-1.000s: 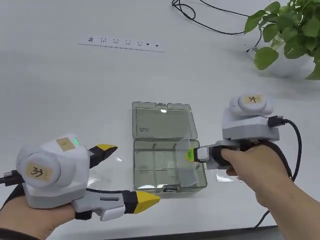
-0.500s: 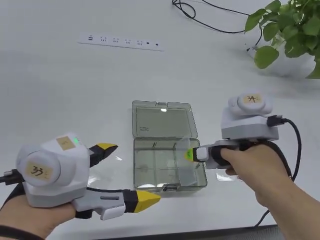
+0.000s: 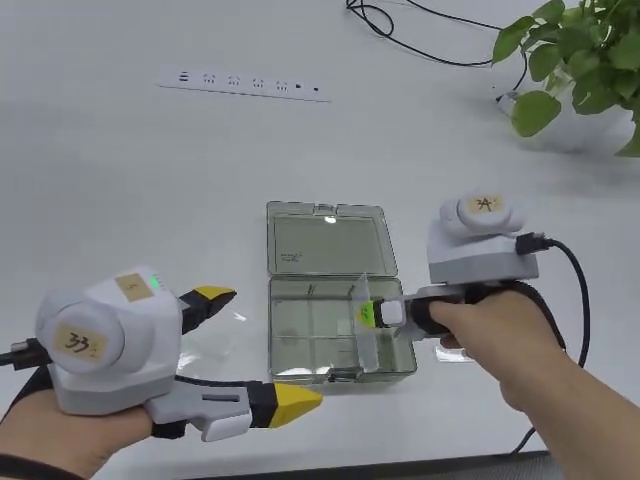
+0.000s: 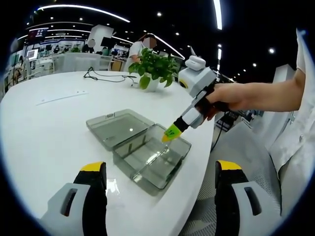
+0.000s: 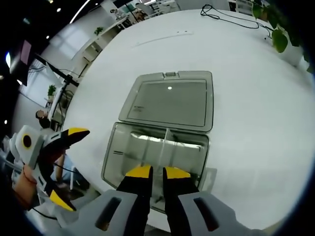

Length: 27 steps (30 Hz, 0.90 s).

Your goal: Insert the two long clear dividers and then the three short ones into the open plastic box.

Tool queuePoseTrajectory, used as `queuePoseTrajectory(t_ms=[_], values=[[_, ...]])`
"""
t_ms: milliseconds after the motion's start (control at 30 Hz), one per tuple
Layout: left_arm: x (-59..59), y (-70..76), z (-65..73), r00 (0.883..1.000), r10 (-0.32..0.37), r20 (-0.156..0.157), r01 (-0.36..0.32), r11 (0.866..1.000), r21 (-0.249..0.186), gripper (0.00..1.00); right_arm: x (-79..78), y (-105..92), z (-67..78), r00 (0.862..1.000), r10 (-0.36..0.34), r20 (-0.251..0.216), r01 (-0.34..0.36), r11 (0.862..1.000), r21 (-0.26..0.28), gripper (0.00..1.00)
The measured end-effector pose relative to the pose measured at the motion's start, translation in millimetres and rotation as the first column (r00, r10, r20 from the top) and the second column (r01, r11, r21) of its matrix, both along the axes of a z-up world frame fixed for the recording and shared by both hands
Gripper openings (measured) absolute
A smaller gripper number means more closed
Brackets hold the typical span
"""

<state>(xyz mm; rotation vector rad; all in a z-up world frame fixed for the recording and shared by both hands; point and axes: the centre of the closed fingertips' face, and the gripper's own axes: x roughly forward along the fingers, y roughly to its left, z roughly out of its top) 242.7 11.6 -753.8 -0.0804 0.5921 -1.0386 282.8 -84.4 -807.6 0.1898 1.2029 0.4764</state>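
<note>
My right gripper (image 3: 368,313) reached in from the right, its jaws pinched nearly closed on a clear divider (image 3: 380,340). The divider stood on edge in the right end of the open box (image 3: 272,320), near the worktop's front edge. Its long axis seemed to run from hinge to latch, just below the jaws. The left gripper (image 3: 262,347) hovered left of the box, wide open and empty.

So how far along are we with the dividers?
Midway, count unclear. The box lies open with what looks like a seated divider inside. The right gripper is shut on a second divider over the box's right side; the left gripper is open and empty. Left: seat this one, then the rest; a clear piece seems to lie left of the box.
</note>
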Motion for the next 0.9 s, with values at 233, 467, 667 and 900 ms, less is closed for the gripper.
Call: queuePoseTrajectory(t_ms=[233, 467, 667, 900], values=[[0.9, 1.3, 0.5, 1.0, 0.007, 0.0, -0.007, 1.0, 0.002, 0.93, -0.5, 0.4, -5.3, 1.0, 0.005, -0.01, -0.005, 1.0, 0.004, 0.09], [2.4, 3.5, 3.2, 1.0, 0.022, 0.003, -0.022, 1.0, 0.004, 0.93, -0.9, 1.0, -9.7, 1.0, 0.012, -0.01, -0.012, 1.0, 0.007, 0.1], [1.4, 6.9, 5.9, 0.999, 0.04, 0.006, -0.04, 0.999, 0.012, 0.93, -1.2, 1.8, -9.7, 1.0, 0.022, -0.002, -0.022, 0.999, 0.023, 0.1], [-0.7, 8.9, 10.5, 0.998, 0.065, 0.012, -0.065, 0.997, 0.028, 0.93, -0.7, 2.8, -0.9, 0.997, 0.048, 0.057, -0.051, 0.997, 0.063, 0.11]])
